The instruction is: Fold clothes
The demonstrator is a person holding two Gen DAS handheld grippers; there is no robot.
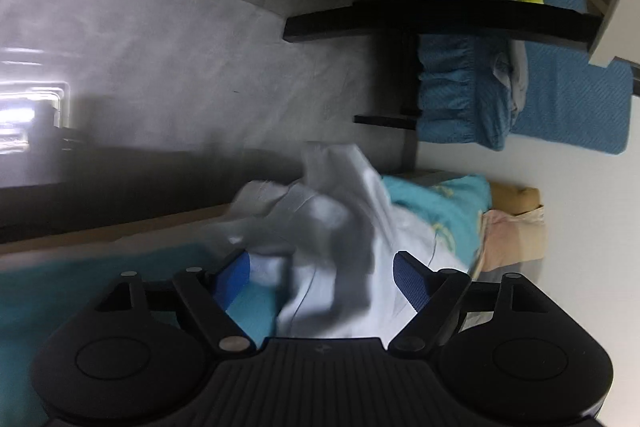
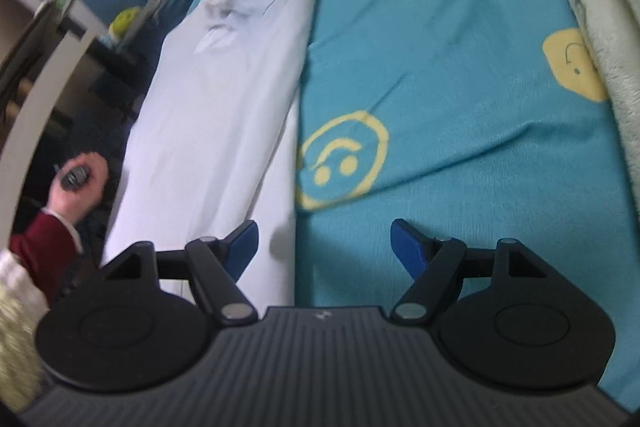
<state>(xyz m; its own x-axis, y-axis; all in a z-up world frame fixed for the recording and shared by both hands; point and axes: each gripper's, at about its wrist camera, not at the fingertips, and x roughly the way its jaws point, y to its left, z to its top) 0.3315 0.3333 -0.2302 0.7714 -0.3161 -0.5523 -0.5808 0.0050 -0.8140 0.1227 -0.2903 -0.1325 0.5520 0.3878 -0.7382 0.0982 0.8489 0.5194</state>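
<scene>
A white garment [image 2: 212, 99] lies stretched along the left edge of a teal bed sheet with yellow smiley faces [image 2: 440, 67]. My right gripper [image 2: 324, 247] is open just above the sheet, its left finger over the garment's near end, holding nothing. In the left wrist view the same white garment [image 1: 336, 227] is bunched and blurred between the fingers of my left gripper [image 1: 322, 267], which is open. The cloth sits between its blue pads [image 1: 234, 275] without being pinched.
A cream fleece blanket [image 2: 608, 7] lies along the right side of the bed. A person's hand in a red sleeve [image 2: 76, 183] is at the left beside the bed. A dark shelf unit [image 1: 440, 19] with blue fabric and a toy stands past the bed.
</scene>
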